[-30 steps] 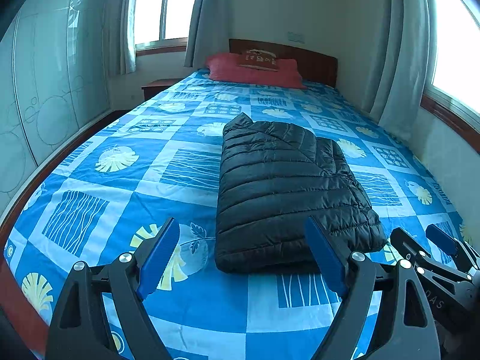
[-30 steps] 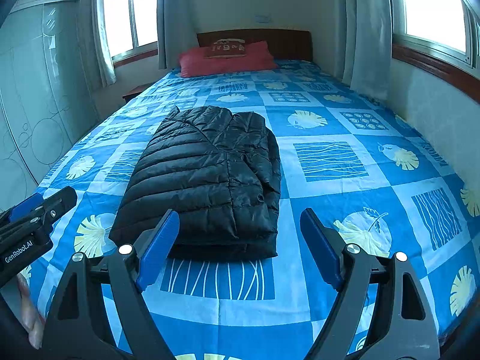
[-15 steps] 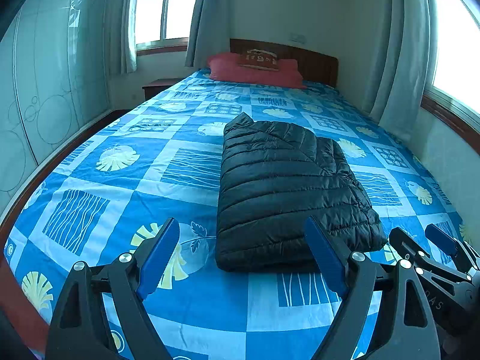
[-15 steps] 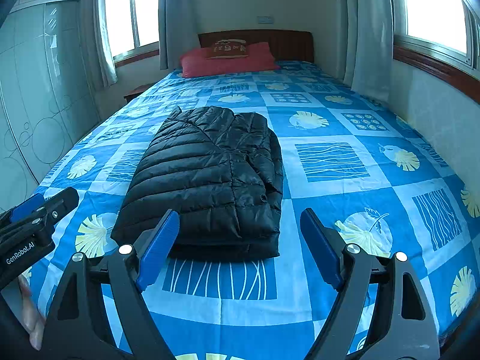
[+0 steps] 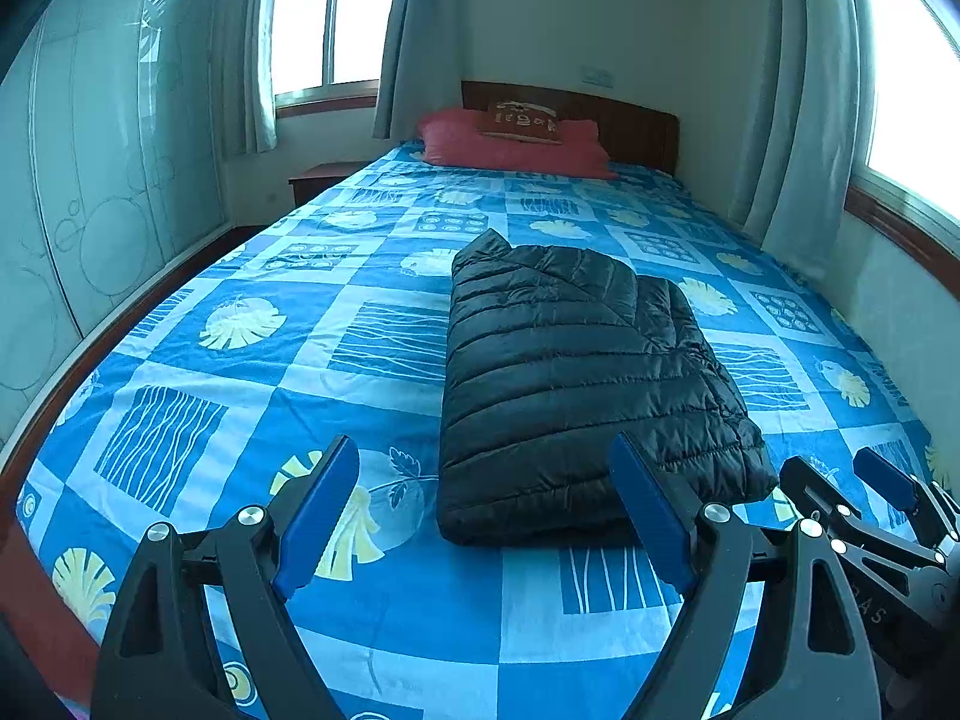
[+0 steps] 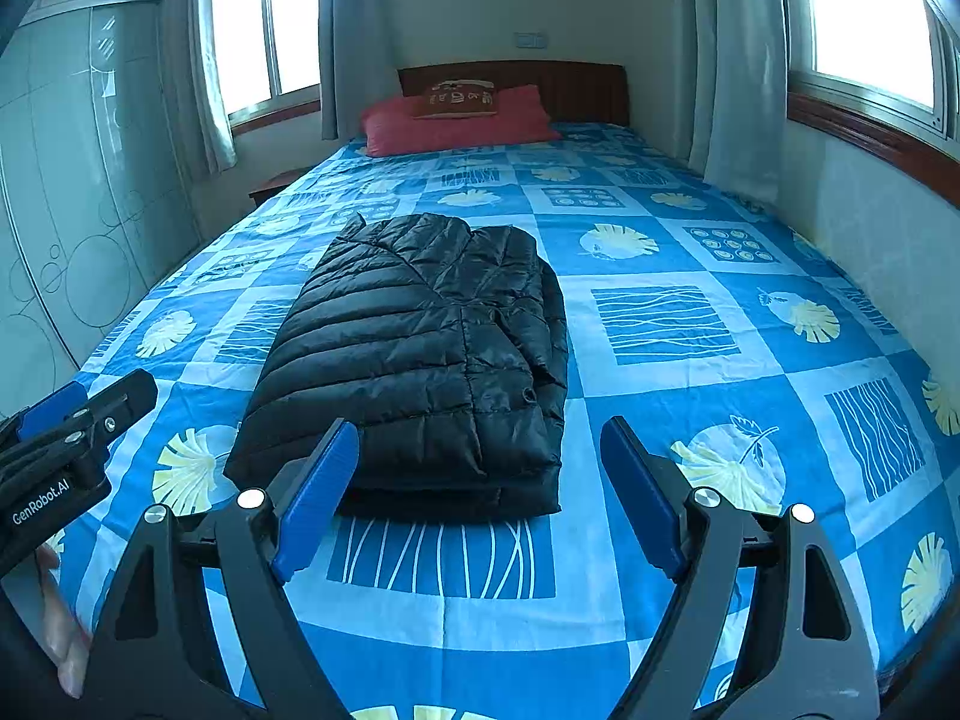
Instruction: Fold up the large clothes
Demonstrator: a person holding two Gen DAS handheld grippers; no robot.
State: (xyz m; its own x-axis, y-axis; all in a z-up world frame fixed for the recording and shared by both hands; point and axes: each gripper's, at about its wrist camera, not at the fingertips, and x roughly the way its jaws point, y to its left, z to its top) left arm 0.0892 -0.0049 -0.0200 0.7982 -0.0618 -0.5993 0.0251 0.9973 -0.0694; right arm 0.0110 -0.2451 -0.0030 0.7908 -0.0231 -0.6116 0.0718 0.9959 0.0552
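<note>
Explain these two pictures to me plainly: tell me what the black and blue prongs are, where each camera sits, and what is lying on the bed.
No robot here: a person holds a two-finger gripper in each hand, each with its own fisheye camera looking along the fingers. One picture comes from the left gripper, the other from the right gripper. Both stand open and hold nothing. Each view also catches the other gripper at its edge. On the blue patterned bedspread lies a folded black puffer jacket. A red pillow rests by the headboard.

Home bedroom: bed (image 5: 372, 360); pillow (image 5: 510, 147); curtains (image 5: 798, 90)
</note>
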